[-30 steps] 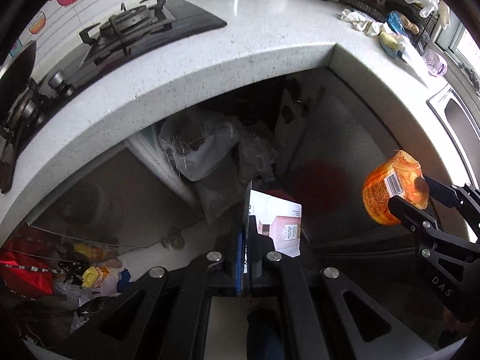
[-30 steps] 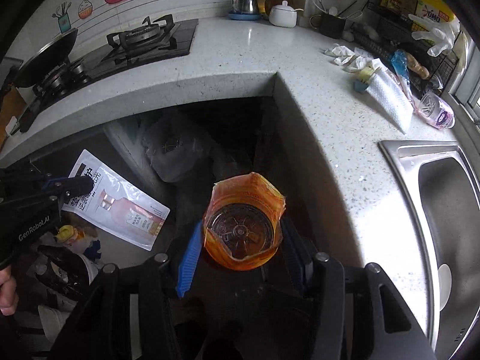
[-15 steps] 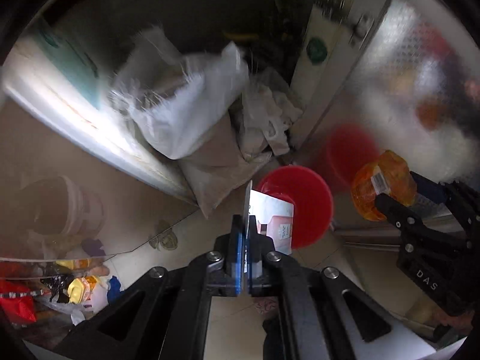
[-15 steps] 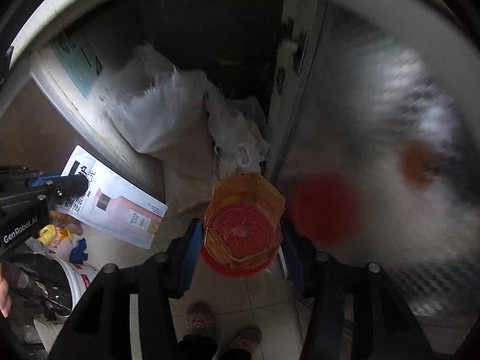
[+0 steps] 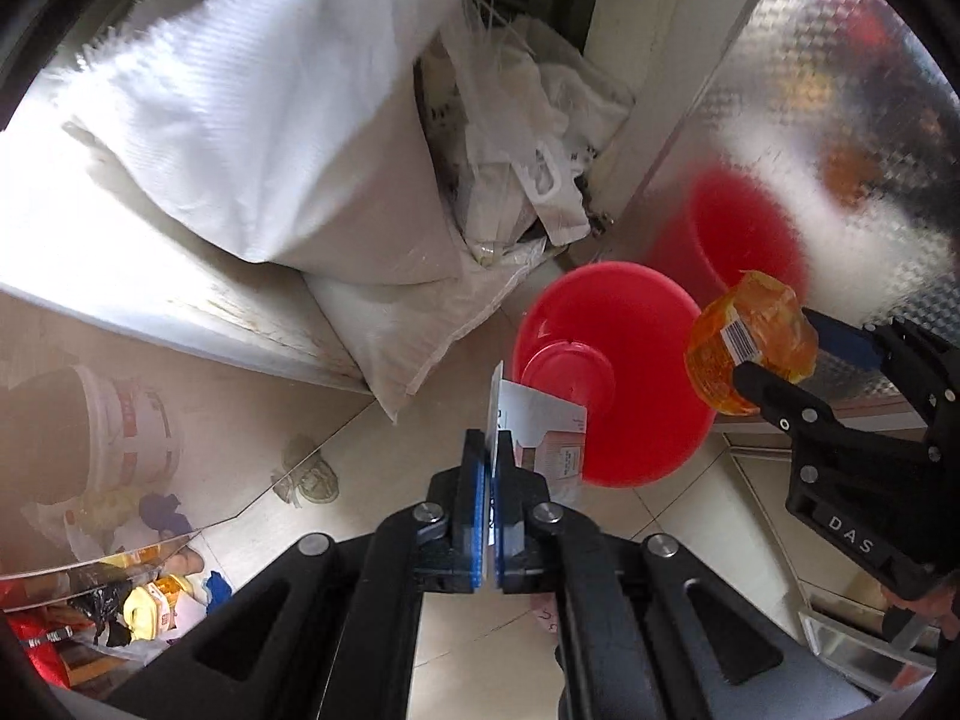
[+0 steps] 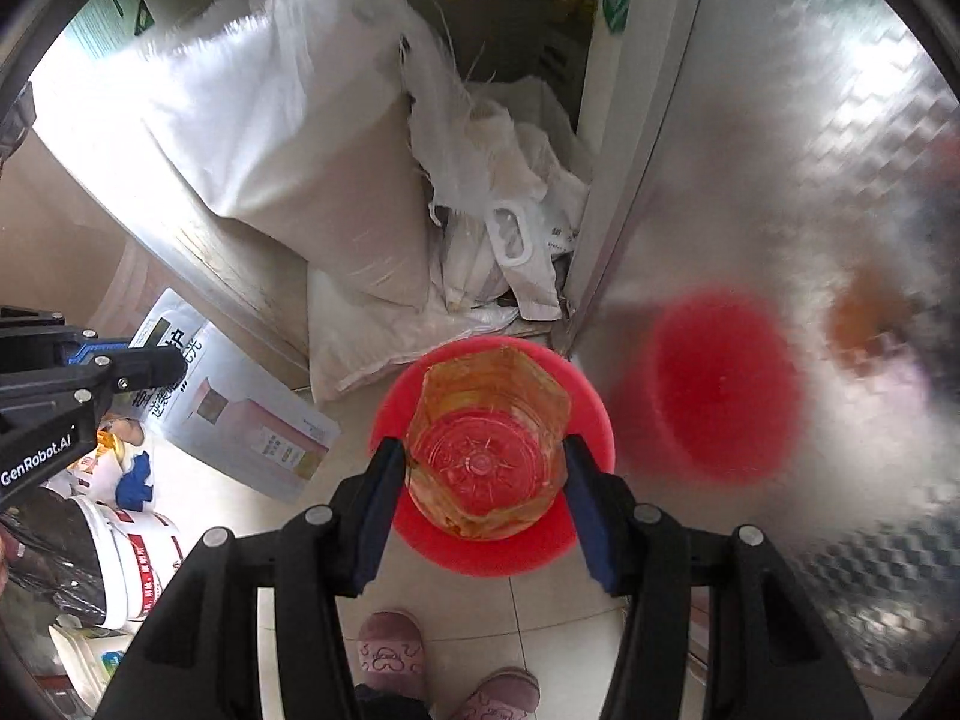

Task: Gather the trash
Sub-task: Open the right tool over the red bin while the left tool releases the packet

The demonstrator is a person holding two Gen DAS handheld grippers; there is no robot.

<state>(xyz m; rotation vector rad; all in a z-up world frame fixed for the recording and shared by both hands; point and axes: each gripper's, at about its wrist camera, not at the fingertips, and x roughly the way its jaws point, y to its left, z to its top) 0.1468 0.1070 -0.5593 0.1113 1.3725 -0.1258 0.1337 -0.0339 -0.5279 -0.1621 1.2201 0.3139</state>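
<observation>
Lower centre: our left gripper [image 5: 492,468] pinches a light, floppy pouch [image 5: 540,438] edgewise; right gripper [image 6: 483,462], half-spread, clasps the crushable orange container [image 6: 489,438] sidewalls.

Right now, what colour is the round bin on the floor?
Red. The bin shows best in the right wrist view, right under the orange container.

Beige tiled floor [image 6: 540,630]; embossed metal cabinet door [image 6: 810,150]; bright daylight.
</observation>
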